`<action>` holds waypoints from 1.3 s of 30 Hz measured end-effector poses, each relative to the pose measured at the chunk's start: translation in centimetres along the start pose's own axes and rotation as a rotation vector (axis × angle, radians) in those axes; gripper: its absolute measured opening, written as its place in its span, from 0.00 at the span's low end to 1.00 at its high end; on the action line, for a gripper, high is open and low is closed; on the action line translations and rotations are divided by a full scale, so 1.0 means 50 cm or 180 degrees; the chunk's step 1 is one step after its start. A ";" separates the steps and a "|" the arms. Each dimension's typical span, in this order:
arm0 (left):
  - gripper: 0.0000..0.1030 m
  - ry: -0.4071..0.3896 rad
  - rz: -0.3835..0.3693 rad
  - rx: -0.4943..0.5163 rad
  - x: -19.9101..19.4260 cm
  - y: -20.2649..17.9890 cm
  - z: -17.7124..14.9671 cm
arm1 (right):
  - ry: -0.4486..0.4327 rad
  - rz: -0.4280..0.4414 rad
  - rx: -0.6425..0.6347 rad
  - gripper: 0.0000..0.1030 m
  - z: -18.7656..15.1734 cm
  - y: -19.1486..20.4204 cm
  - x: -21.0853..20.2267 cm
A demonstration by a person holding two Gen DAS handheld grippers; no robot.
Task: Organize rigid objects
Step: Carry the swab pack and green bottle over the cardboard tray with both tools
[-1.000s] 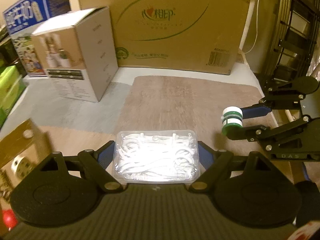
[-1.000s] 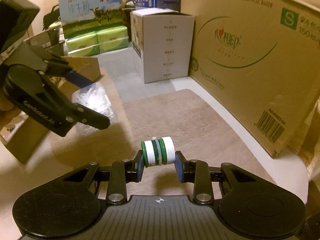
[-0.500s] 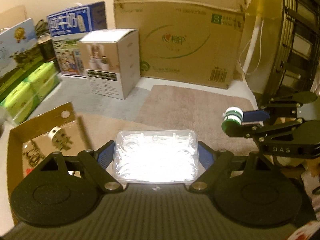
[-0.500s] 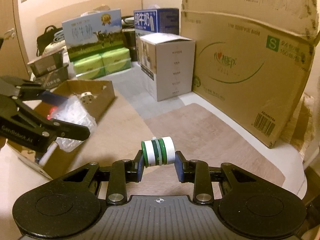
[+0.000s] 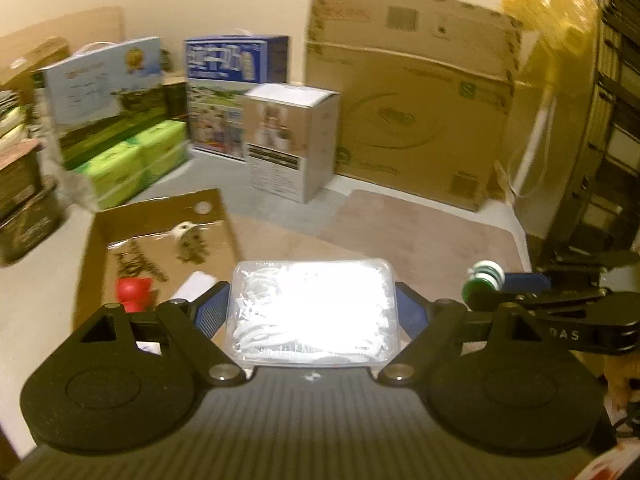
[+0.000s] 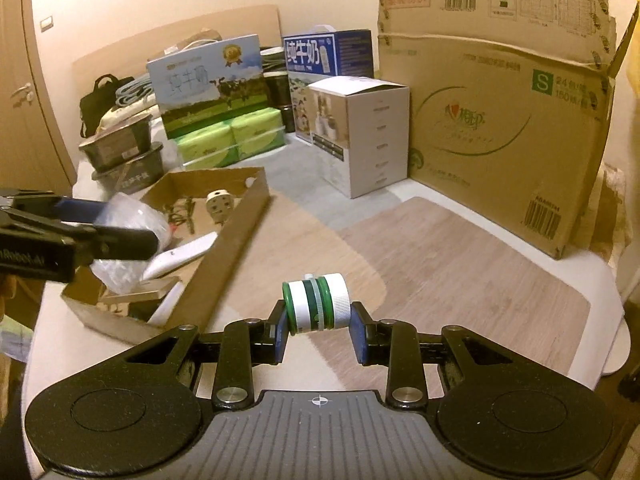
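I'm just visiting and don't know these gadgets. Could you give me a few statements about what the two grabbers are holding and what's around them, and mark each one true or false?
1. The left gripper is clamped on a clear plastic box of small white pieces. True.
2. The right gripper is open and holds nothing. False: it is shut on a small green and white bottle, held sideways.
3. The shallow cardboard tray already has things in it. True.
4. The clear plastic box lies inside the tray. False: it is held in the air, in the left gripper's fingers.
5. The large cardboard carton lies flat on the floor. False: it stands upright behind the wooden surface.
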State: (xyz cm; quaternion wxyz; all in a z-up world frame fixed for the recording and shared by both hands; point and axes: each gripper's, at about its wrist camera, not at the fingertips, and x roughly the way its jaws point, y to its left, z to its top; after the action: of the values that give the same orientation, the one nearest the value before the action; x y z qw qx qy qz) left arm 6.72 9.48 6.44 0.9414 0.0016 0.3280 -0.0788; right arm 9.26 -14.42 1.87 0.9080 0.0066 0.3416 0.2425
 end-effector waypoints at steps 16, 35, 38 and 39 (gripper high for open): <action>0.81 -0.0084 0.0434 -0.0427 -0.099 0.099 -0.068 | -0.0079 0.0211 -0.0009 0.31 -0.011 0.103 -0.015; 0.81 0.0000 0.0662 -0.0559 -0.123 0.189 -0.116 | 0.0047 0.0483 -0.0238 0.31 0.000 0.232 0.058; 0.81 0.0012 0.0670 -0.0573 -0.118 0.201 -0.117 | 0.0056 0.0496 -0.0273 0.31 0.007 0.244 0.072; 0.81 0.0015 0.0673 -0.0575 -0.116 0.205 -0.116 | 0.0058 0.0497 -0.0283 0.31 0.009 0.247 0.076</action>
State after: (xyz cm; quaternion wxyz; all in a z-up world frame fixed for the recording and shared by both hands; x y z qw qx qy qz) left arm 0.18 20.77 4.96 0.9400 -0.0484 0.3340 0.0507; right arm 6.64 -1.74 2.07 0.8826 -0.0092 0.3372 0.3275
